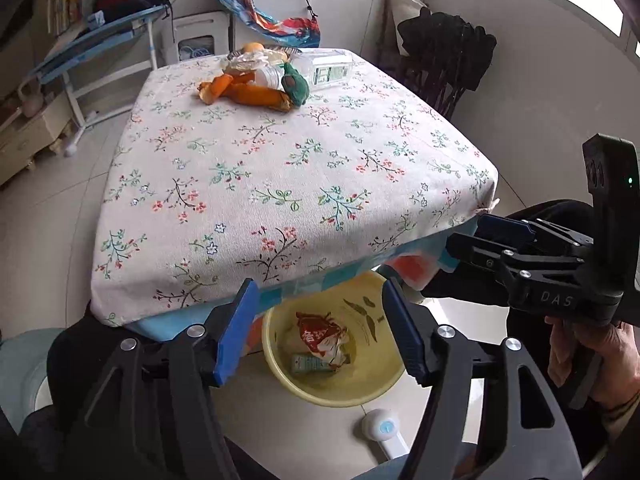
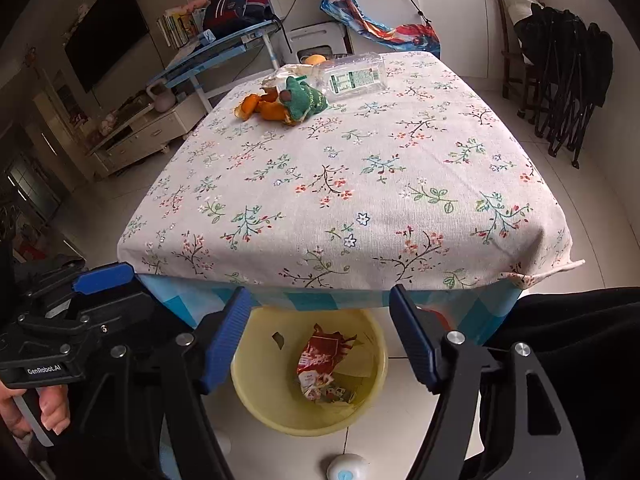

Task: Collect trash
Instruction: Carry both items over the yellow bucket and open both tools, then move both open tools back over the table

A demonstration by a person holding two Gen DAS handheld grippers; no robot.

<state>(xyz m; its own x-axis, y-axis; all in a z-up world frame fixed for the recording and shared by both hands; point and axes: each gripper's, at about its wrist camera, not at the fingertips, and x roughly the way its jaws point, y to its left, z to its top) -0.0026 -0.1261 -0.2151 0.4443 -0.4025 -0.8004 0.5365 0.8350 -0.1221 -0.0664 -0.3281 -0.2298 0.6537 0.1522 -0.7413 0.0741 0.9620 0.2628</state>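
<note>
Floral-cloth table (image 2: 340,184) in tiled room — yellow bin (image 2: 308,416) below, perhaps wrappers inside; both hand-held grippers (image 1: 316,332) (image 2: 320,340) spread, empty.

Between the blue pads (image 2: 224,336) of the right gripper (image 2: 320,336) sits a pale yellow bucket (image 2: 256,396) holding a red wrapper (image 2: 320,356). Beyond lies a cream tablecloth (image 2: 360,184) sprigged with red, green and blue flowers, with orange peel (image 2: 260,108) and a green cloth (image 2: 306,98) far ahead.

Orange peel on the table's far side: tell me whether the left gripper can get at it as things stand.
Probably not without moving in. The left gripper hangs open over the yellow bin off the table's near edge; the orange peel lies across the bare tablecloth, with nothing in between.
</note>
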